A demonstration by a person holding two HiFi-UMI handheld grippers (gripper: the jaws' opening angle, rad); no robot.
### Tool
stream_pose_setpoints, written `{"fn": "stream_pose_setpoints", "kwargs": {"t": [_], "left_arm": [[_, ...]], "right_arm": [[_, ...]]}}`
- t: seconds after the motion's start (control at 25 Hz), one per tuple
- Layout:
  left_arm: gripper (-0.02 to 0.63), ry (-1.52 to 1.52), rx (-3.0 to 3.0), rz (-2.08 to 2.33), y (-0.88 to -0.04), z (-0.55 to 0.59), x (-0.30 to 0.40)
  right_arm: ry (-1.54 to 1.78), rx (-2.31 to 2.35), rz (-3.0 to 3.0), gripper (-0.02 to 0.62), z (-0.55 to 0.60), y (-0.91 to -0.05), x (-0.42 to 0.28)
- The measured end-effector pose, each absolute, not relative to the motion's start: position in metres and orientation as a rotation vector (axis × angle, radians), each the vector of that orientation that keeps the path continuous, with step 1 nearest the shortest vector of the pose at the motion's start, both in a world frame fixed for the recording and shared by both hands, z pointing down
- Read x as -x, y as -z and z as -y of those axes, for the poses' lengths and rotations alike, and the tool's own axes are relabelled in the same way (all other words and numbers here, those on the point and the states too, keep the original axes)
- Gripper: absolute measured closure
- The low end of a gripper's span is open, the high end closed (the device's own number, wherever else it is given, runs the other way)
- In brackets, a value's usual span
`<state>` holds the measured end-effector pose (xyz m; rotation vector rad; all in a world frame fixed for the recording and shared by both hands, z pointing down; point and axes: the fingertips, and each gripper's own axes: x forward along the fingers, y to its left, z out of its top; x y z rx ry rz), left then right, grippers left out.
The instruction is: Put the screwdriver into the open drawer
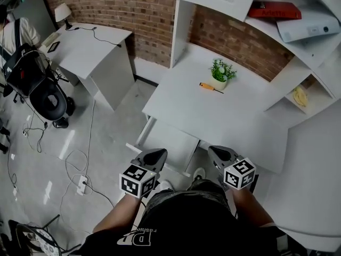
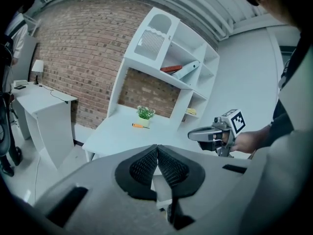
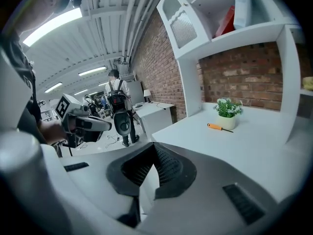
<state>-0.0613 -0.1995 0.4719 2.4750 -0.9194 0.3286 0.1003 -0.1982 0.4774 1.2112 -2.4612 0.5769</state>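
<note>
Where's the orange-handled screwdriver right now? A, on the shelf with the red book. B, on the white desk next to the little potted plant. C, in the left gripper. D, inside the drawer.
B: the screwdriver lies flat on the desk, right beside the potted plant.

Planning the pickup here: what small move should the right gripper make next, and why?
Probably reach the right gripper forward over the desk, opening its jaws on the way: it is shut and empty, well short of the screwdriver lying beside the potted plant.
</note>
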Motion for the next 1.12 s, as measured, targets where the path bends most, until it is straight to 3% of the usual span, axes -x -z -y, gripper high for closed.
{"fn": "stream_pose_setpoints", "kwargs": {"t": [0.52, 1.12], "left_arm": [[0.588, -0.327, -2.372, 1.072, -0.485, 0.225, 0.083], [0.588, -0.356, -2.115, 1.288, -0.514, 0.261, 0.083]], "right_arm": [[-0.291, -1.094, 2.294, 0.591, 0.305, -0.508, -0.136], [-0.035, -0.940, 2.003, 0.589, 0.503, -0.612, -0.202]]}}
